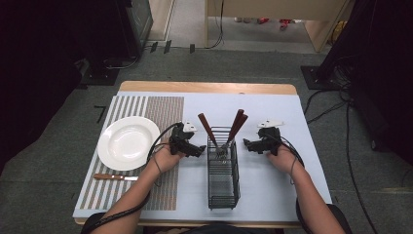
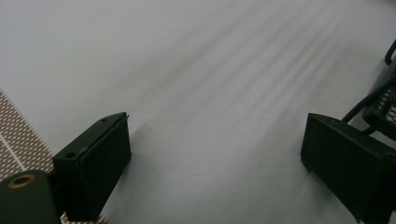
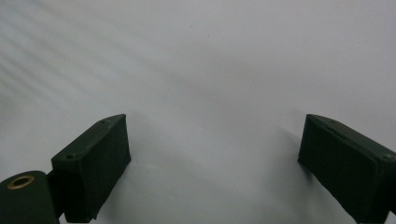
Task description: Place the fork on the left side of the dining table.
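High view: a black wire caddy (image 1: 223, 168) holding brown-handled cutlery (image 1: 236, 126) stands on the tabletop (image 1: 272, 185) between the left hand-held gripper (image 1: 198, 149) and right hand-held gripper (image 1: 247, 144), just beside each; both jaws apart, empty.

Upright black wire caddy (image 1: 223, 181), mid-table

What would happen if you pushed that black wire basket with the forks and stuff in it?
The wire basket looks light and see-through, so it would probably slide easily on the smooth white table. The wooden-handled cutlery sticks up at its far end, so that end might tip and rattle.
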Demonstrator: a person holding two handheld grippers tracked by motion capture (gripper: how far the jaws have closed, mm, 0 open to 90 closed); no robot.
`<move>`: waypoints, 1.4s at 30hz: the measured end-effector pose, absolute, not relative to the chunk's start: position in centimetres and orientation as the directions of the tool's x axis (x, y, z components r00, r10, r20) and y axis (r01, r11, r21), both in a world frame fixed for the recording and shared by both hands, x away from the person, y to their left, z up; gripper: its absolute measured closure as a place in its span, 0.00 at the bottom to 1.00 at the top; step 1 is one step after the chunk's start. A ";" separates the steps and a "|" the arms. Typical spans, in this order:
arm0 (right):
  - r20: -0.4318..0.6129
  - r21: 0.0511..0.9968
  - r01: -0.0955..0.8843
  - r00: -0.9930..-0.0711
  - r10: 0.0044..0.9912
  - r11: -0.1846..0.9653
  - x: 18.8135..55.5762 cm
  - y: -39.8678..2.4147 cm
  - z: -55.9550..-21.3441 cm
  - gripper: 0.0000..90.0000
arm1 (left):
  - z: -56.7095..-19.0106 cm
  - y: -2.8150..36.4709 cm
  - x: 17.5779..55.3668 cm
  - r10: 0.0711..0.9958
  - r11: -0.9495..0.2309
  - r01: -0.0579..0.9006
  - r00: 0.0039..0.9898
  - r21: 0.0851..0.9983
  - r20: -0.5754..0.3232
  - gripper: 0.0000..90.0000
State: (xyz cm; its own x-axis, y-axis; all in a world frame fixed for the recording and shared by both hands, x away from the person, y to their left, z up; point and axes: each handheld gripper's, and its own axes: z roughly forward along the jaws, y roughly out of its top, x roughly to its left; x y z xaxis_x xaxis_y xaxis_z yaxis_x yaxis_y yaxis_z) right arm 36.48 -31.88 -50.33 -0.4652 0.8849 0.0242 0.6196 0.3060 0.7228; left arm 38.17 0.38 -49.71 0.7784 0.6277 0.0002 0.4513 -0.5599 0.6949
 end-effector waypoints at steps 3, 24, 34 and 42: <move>0.024 0.723 0.620 -0.465 0.885 0.306 36.5 -31.9 -50.3 0.09 | -49.7 0.4 38.1 0.628 -0.559 0.450 0.779 0.697 0.000 0.09; 0.025 0.722 0.620 -0.466 0.885 0.306 36.5 -31.9 -50.3 0.09 | -49.9 0.5 38.0 0.634 -0.542 0.448 0.773 0.711 -0.003 0.09; 0.026 0.722 0.621 -0.465 0.885 0.306 36.5 -31.9 -50.3 0.09 | -49.5 0.1 38.3 0.633 -0.570 0.467 0.774 0.676 -0.001 0.10; 0.026 0.722 0.621 -0.465 0.885 0.305 36.5 -31.9 -50.3 0.09 | -48.9 0.2 38.8 0.633 -0.586 0.485 0.774 0.650 -0.007 0.18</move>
State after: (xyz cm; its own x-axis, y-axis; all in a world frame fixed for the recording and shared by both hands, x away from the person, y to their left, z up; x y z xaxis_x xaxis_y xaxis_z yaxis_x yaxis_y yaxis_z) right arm 36.50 -31.89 -50.32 -0.4649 0.8850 0.0259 0.6207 0.3050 0.7223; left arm 38.78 0.22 -48.92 0.7741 0.6330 -0.0067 0.4847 -0.5858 0.6495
